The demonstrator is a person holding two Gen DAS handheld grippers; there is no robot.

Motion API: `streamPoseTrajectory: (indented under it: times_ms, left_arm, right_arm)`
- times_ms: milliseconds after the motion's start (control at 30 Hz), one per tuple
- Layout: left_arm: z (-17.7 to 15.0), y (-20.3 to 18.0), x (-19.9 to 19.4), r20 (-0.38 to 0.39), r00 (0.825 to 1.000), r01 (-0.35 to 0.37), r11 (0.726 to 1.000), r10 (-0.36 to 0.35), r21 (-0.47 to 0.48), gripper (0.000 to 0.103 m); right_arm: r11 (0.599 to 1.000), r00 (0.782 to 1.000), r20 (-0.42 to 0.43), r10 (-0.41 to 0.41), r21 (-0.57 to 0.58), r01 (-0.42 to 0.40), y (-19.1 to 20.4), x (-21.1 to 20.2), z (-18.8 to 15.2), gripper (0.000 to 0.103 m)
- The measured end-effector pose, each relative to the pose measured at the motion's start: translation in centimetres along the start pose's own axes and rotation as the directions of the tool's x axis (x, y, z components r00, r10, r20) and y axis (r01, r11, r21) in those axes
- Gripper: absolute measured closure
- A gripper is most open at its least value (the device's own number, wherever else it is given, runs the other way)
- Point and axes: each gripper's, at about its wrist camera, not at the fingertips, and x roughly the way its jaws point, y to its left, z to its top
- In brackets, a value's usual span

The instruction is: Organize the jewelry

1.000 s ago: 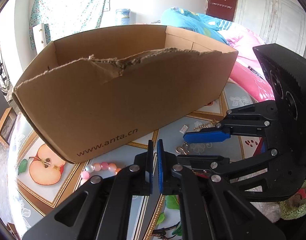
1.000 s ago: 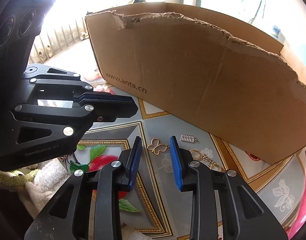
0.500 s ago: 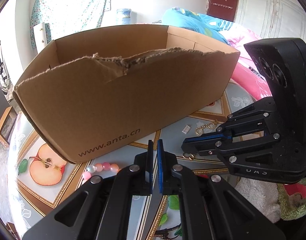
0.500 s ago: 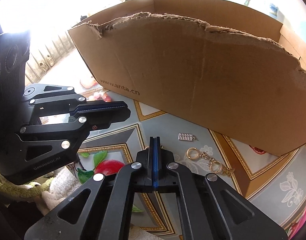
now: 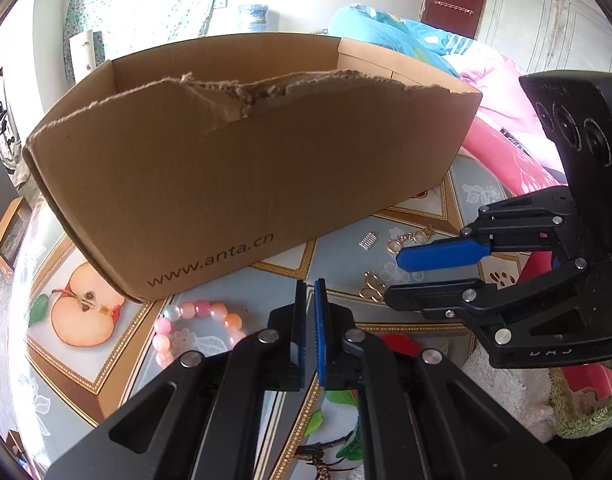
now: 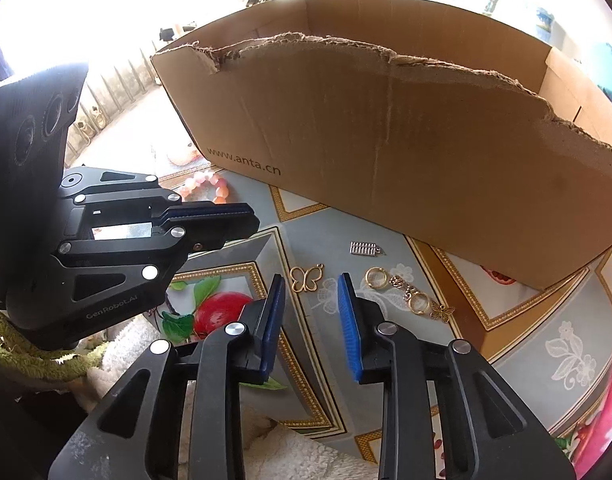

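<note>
Sunlit and cluttered, the bedroom sets a table with a fruit-printed glossy cover before a bed heaped with pink and blue quilts. At the near edge the right claw has just been opening; its blue pads stand apart with nothing between them, and the gold openwork butterfly charm lies flat on the cover just beyond the tips. To its right rest a small silver abacus-shaped charm and a gold chain of linked rings ending in a tiny butterfly. The left claw is clenched on nothing, and a pink and white beaded bracelet lies just to its left. Behind everything stands the torn brown cardboard box, printed "www.anta.cn"; the left claw's body reads "GenRobot.AI". Judged from here, the charms are light, thin and stiff, likely to skid on the slick cover, so a pinch across the butterfly's wings with the pads low looks best, while the chain would droop and is better taken at a ring. All jewelry seen lies outside the box.
</note>
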Motion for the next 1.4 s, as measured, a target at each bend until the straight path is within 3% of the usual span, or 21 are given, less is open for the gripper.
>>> streamPoseTrajectory:
  times_ms: [233,467,533,867,1267,1300,1400]
  left_arm:
    - [-1.4,0.2,-0.5,-0.011,1.0,0.003,0.999,-0.003,-0.05,0.099]
    - [-1.7,0.4,-0.9,0.007,1.0,0.01,0.999,-0.01,-0.05,0.099]
    - [-1.7,0.3,-0.9,0.011,1.0,0.014,0.999,-0.014,-0.05,0.099]
    - [-2.5,0.7,-1.5,0.028,0.999,0.03,0.997,-0.028,-0.065,0.099]
    - [-2.5,0.3,-1.4,0.026,0.999,0.046,0.997,-0.045,-0.055,0.099]
    - [-2.5,0.1,-1.3,0.026,0.999,0.047,0.997,-0.046,-0.053,0.099]
    - [-2.3,-0.1,-1.2,0.026,0.998,0.051,0.998,-0.05,-0.047,0.099]
  right_arm:
    - [0.998,0.998,-0.035,-0.05,-0.029,0.049,1.3,1.9,0.1,0.075]
    - [0.992,0.992,-0.076,-0.1,-0.083,0.094,2.9,3.0,1.0,0.094]
    - [0.99,0.99,-0.089,-0.113,-0.09,0.105,3.4,3.6,1.3,0.094]
    - [0.998,0.991,-0.116,-0.069,-0.021,0.068,2.8,4.5,2.3,0.094]
    - [0.998,0.994,-0.112,0.007,0.067,0.001,-1.4,2.5,2.2,0.095]
    - [0.998,0.994,-0.108,0.006,0.071,0.001,-1.3,2.1,2.2,0.103]
    - [0.996,0.995,-0.101,0.013,0.093,-0.004,-2.9,0.3,2.2,0.103]
